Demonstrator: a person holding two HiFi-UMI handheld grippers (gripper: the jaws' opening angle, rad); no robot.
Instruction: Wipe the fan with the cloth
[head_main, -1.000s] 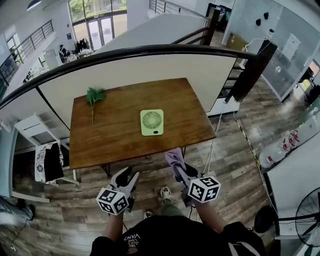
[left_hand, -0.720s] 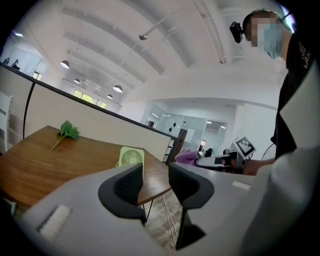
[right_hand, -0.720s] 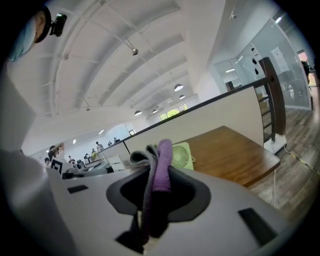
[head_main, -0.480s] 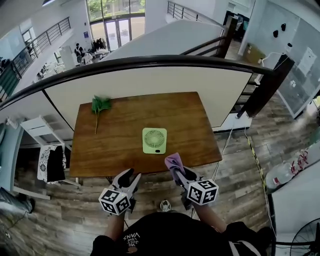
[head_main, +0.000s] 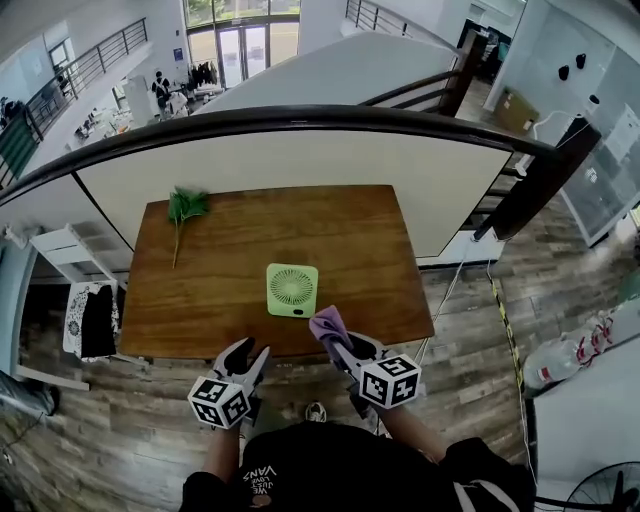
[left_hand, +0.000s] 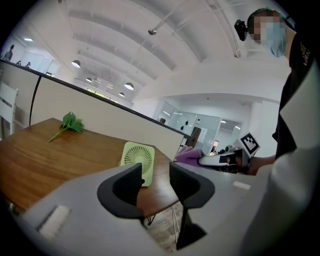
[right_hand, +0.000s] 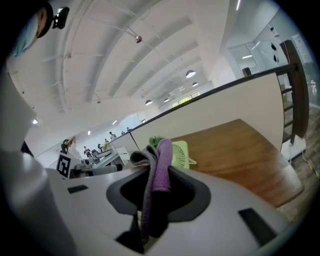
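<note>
Right gripper (head_main: 346, 350) has carried cloth (head_main: 327, 324) nearer fan (head_main: 291, 289)

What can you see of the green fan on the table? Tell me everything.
The fan is a small, pale green, plastic-looking square with rounded corners. A round grille fills most of its face, with a small dark spot below. It seems propped up, tilted back, near the front edge of the wooden table. Only the table touches it.

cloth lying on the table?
No, the purple cloth is pinched upright between the closed jaws of the right gripper, not lying on the wood.
</note>
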